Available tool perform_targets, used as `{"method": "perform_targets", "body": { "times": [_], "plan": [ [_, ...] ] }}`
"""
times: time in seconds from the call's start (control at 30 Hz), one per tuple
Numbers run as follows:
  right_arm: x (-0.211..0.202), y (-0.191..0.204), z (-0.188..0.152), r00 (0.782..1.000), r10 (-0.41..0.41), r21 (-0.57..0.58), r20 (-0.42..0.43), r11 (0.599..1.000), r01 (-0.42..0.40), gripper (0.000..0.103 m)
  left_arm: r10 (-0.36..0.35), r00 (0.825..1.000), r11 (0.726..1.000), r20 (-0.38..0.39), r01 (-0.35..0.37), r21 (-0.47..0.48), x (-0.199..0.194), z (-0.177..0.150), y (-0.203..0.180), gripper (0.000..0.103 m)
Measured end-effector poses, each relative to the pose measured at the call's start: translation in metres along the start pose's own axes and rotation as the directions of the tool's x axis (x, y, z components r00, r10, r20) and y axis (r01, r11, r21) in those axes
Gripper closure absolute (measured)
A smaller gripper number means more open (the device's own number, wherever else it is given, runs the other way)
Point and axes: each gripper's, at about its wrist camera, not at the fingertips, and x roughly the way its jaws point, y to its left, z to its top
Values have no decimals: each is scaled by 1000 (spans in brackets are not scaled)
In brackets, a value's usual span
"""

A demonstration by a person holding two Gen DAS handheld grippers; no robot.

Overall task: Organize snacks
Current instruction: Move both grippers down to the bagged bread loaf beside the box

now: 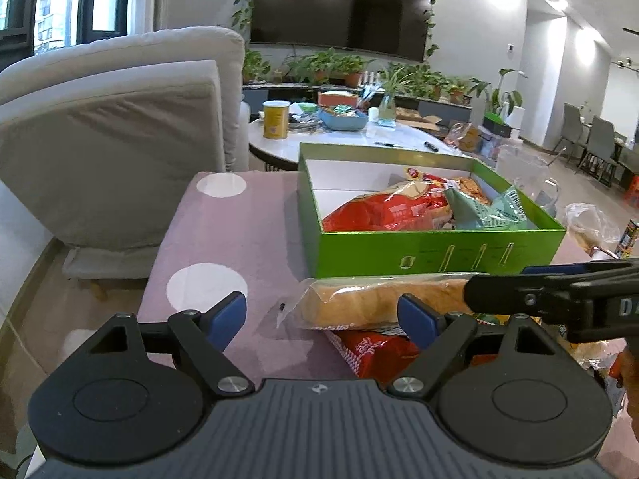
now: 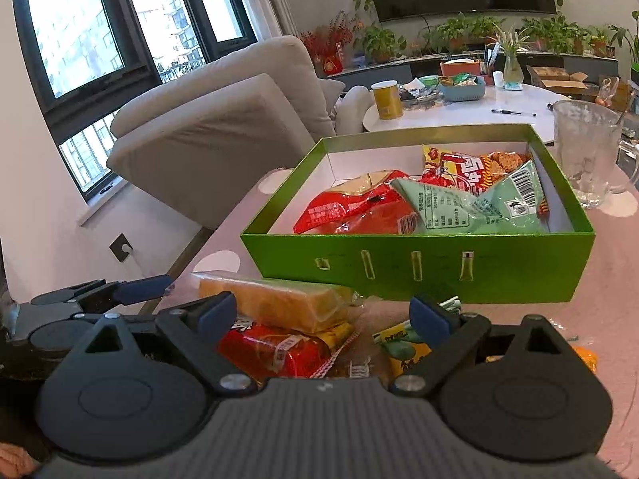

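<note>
The task was judged partly done. Inside the green box (image 2: 419,267) three snack bags were already lodged: a red bag (image 2: 351,207) at about 9 o'clock within the box, a pale green bag (image 2: 471,207) toward 3 o'clock, and a red-and-yellow bag (image 2: 467,167) at 12 o'clock behind them. The far left part of the box was seen bare.

Several snacks were left outside on the pink table (image 1: 239,231), just in front of the box's near wall: a clear-wrapped bread loaf (image 2: 275,299) lying across a red packet (image 2: 275,349), and a yellow-and-green packet (image 2: 399,345) beside them toward 3 o'clock. These, by the look of it, remained to be packed.

The right hand-held gripper (image 2: 323,315) was held with its blue-padded fingers wide apart, nothing clasped between them, poised over the bread loaf and red packet; contact could not be made out. The left hand-held gripper (image 1: 321,315) was likewise spread wide and empty, the loaf's end lying between its fingers at 12 o'clock, whether touched could not be told.
</note>
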Motion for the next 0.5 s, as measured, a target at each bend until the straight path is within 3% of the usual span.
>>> {"method": "perform_targets", "body": {
  "times": [0.1, 0.3, 0.5],
  "plan": [
    [5, 0, 0, 1000, -2, 13, -6, 1000, 2, 36, -26, 1000, 1000, -6, 26, -9, 4, 0, 2, 26],
    [13, 0, -1, 1000, -1, 22, -21, 1000, 1, 36, -81, 996, 996, -31, 79, -40, 10, -1, 9, 42],
    [17, 0, 0, 999, 25, 38, -38, 999, -24, 36, -83, 996, 996, -23, 83, -21, 10, 0, 9, 46]
  ]
}}
